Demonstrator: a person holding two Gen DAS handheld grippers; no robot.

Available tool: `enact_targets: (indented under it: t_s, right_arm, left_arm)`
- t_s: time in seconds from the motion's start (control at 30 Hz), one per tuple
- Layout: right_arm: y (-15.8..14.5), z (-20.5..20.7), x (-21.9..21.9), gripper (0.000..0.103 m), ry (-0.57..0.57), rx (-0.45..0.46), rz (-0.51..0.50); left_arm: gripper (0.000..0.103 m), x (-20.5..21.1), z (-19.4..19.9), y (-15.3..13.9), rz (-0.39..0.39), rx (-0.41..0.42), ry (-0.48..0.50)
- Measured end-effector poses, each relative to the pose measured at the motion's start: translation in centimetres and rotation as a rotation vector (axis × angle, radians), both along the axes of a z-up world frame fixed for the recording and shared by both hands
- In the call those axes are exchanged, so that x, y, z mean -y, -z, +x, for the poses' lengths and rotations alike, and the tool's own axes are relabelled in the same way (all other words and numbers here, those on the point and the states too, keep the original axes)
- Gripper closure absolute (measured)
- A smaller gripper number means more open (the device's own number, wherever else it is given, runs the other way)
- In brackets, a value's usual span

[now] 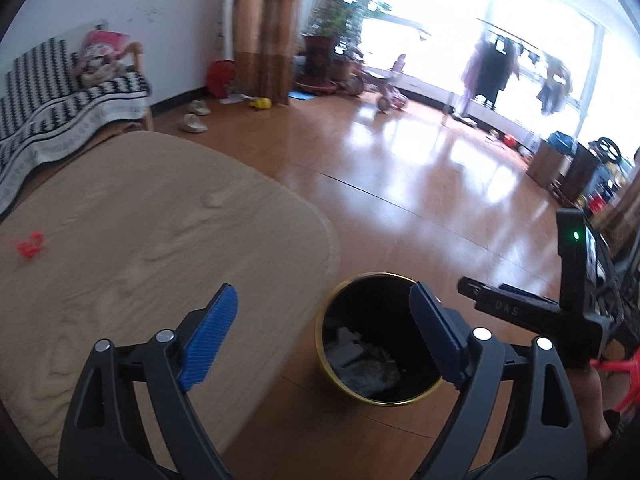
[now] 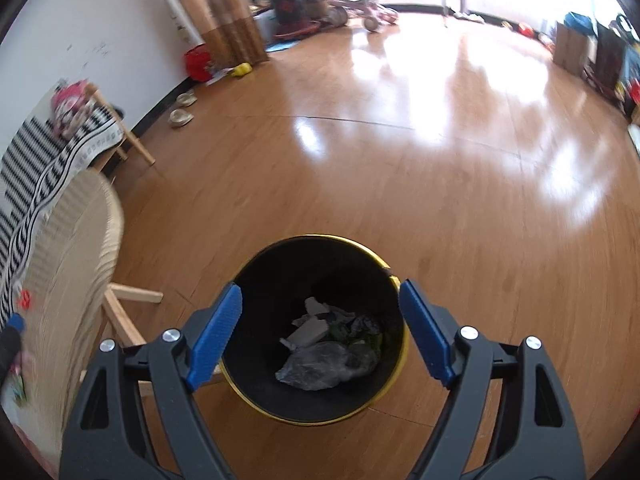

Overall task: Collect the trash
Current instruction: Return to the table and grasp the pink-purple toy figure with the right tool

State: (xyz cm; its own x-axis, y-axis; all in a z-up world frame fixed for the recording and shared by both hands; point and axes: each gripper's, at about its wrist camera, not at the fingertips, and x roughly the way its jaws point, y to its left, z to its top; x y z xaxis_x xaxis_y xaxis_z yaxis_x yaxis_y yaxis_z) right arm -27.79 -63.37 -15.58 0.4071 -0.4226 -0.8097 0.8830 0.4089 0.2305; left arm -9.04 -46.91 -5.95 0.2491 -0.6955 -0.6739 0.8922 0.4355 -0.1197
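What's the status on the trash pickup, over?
Left gripper open, empty. Right gripper open, empty, over bin. Trash in bin; red scrap on table. Nothing in the way.

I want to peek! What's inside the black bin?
Inside the bin: a crumpled clear plastic bag, torn grey-white scraps and something green. Whatever lies under that pile is covered.
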Motion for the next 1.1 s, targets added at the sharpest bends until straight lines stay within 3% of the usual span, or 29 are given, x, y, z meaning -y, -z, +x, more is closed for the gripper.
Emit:
enact_targets:
  t_s: [0.3,0.43,0.63,0.83,1.1]
  right_arm:
    - [-4.2,9.4,-6.6,0.021,-0.212,0.027,-0.105]
    - [-5.4,15.5,-10.5,0.021,-0.345,0.056,-0.087]
    - [-6.6,25.4,-18.3,0.019,-0.574,0.078,-0.043]
    - [-7.1,35.8,-27.5,0.018,-0.802,0.097,-0.007]
    - [-7.1,44.2,-35.6,0.014,-0.963,0.121,-0.039]
  left_arm:
    - [0.011,-13.8,10.8,-2.3,0.021,0.03,-0.414]
    - [0.012,-21.6,15.8,-2.2,0.066,0.026,-0.628]
    - [0.011,-31.6,20.9,-1.9,0.106,-0.042,-0.86]
    - [0.011,-38.9,22.6,-1.1,0.09,-0.115,-0.961]
    - [0.011,-41.9,23.4,-0.1,0.081,-0.139,-0.972]
